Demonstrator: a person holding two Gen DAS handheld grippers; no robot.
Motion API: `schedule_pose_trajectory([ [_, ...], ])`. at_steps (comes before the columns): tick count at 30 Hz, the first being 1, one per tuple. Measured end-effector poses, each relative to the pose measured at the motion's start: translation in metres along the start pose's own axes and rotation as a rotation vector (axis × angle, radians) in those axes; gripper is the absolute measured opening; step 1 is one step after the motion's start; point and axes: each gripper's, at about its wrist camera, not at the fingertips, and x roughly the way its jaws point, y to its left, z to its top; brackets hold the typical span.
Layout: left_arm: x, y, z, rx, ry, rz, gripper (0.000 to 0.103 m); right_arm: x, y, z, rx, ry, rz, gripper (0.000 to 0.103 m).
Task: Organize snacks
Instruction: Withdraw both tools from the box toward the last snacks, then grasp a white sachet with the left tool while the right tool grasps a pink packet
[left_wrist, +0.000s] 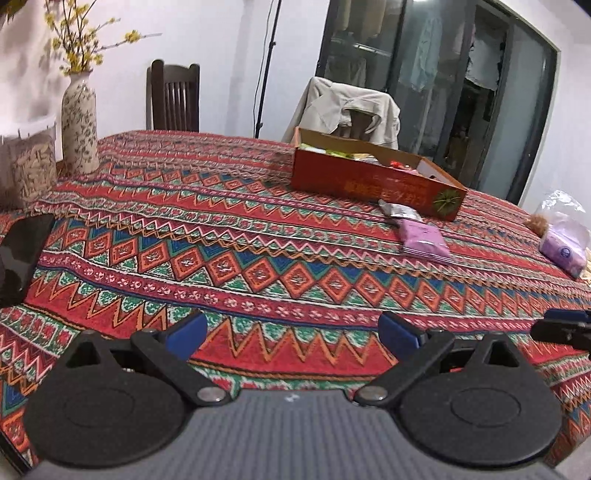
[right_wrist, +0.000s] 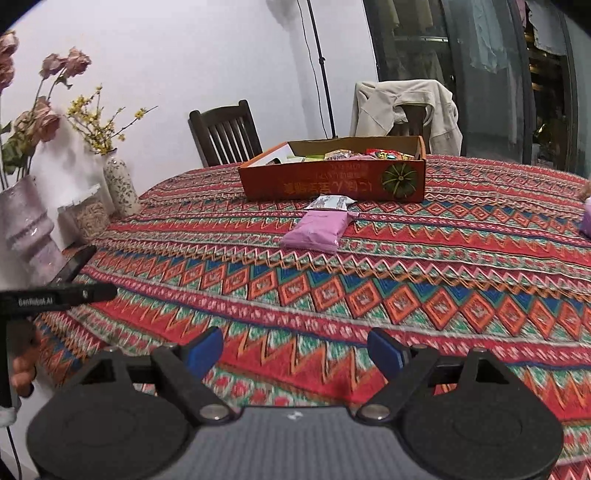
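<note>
An orange cardboard box (left_wrist: 373, 182) (right_wrist: 332, 182) with several snack packets inside stands on the patterned tablecloth at the far side. In front of it lie a pink snack pack (left_wrist: 426, 242) (right_wrist: 316, 229) and a silver packet (left_wrist: 400, 211) (right_wrist: 330, 203). My left gripper (left_wrist: 291, 332) is open and empty, low over the cloth, well short of the packs. My right gripper (right_wrist: 295, 350) is open and empty too, near the front edge. The right gripper's tip shows at the right edge of the left wrist view (left_wrist: 565, 325). The left gripper's body shows at the left of the right wrist view (right_wrist: 55, 295).
A purple pack in a clear plastic bag (left_wrist: 563, 240) lies at the right. A floral vase (left_wrist: 79, 122) (right_wrist: 120, 184), a jar (left_wrist: 29, 166) (right_wrist: 88, 214), a pale vase (right_wrist: 26, 229) and a black phone (left_wrist: 22, 251) stand at the left. Chairs (right_wrist: 225, 133) stand behind the table.
</note>
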Motion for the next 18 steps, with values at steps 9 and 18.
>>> schedule_pose_trajectory([
  [9,0.035,0.017,0.019,-0.024,0.008,0.014,0.101,0.09,0.001,0.068,-0.015,-0.017,-0.049,0.09],
  [18,0.073,0.012,0.036,-0.006,0.046,0.024,0.101,0.193,0.005,0.108,-0.054,0.055,-0.182,0.089],
])
